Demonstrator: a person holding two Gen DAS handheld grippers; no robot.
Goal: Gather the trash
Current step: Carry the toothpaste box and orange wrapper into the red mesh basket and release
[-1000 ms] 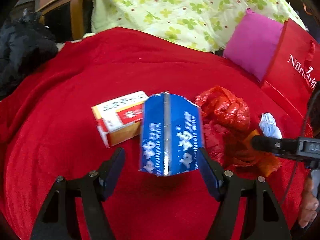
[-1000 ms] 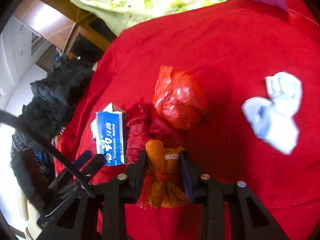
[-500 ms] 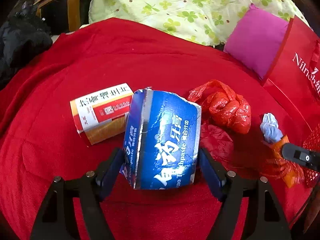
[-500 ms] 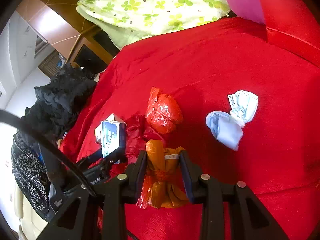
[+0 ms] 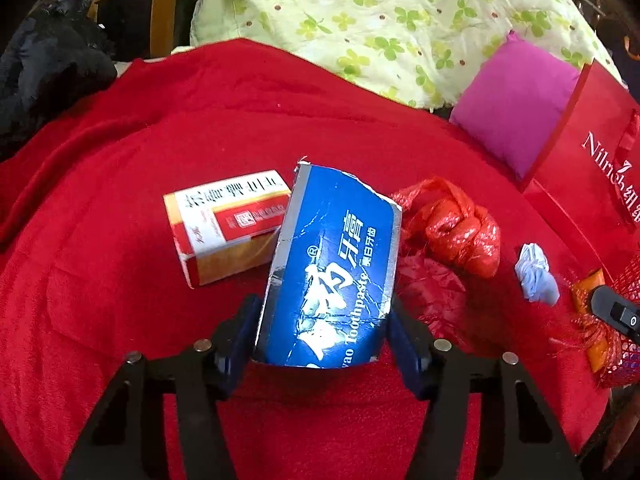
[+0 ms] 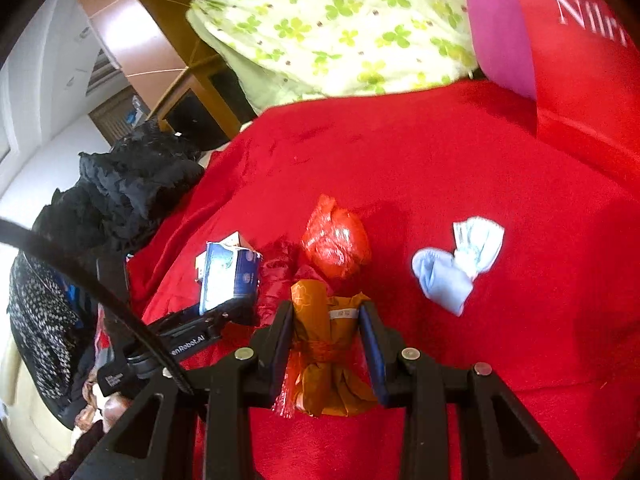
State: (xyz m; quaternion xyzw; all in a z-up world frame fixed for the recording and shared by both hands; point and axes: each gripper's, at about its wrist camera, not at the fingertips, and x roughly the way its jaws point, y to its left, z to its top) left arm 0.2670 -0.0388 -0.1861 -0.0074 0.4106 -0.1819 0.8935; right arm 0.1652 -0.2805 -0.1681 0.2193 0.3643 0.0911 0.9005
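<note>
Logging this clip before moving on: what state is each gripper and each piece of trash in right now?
left gripper: jaws closing around the toothpaste box.
toothpaste box: torn, crumpled, between the left jaws.
right gripper: shut on the orange wrapper.
orange wrapper: bunched, in red netting.
red plastic bag: knotted, lying loose.
face mask: crumpled, lying loose.
medicine box: closed, lying on its side.

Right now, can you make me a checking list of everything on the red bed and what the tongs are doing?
Surface: red blanket, rumpled.
Job's things: blue toothpaste box; red-and-white box; knotted red bag; crumpled mask; orange bundle.
Clutter: black clothes.
Tongs: left tongs closing around toothpaste box; right tongs clamped on orange bundle.
Cables: black cable.
Surroundings: flowered quilt, pink pillow, red shopping bag.
</note>
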